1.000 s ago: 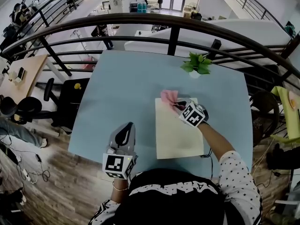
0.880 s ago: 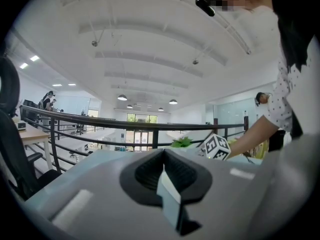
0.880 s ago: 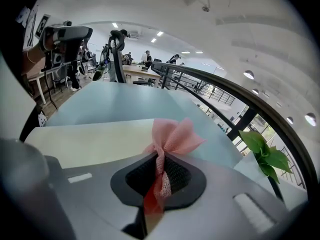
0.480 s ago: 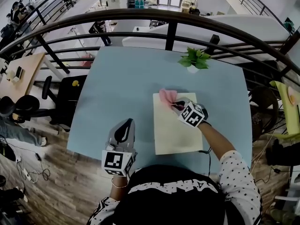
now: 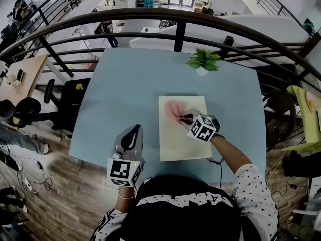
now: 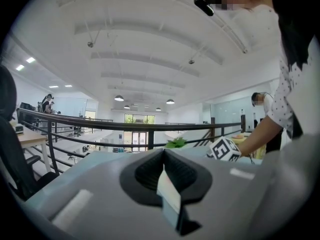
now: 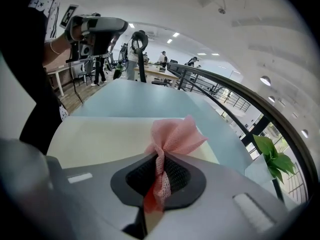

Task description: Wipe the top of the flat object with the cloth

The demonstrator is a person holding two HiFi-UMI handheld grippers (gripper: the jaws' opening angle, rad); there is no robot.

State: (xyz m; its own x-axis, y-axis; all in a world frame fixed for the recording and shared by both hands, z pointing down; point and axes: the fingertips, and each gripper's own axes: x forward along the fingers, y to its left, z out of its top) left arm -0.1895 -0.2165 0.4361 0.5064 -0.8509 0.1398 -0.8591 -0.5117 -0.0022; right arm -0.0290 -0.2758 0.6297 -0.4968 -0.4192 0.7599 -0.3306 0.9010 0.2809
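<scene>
While my right gripper (image 5: pixel 184 118) is clamped tight on the pink cloth (image 5: pixel 173 109), the loose end of that cloth fans out past the jaws and sits on the top of the cream board (image 5: pixel 184 143), up in its far left part. From the right gripper view I can see a twisted bit of the mesh pinched right between the two jaws, with the rest puffed out in front. The cloth looks a bit smeared in the head view, so I can't make out its edges there. The board itself lies flat on the light blue table (image 5: pixel 125 84), a bit right of the middle and close to the near edge. My left gripper (image 5: pixel 134 130) is doing nothing much: jaws pressed together with nothing between them, held up by the near left edge of the table, well apart from the board. Little green plant (image 5: pixel 203 60) sits at the far edge of the table, past the board and not touching it, with the dark railing (image 5: pixel 175 16) curving behind it.
</scene>
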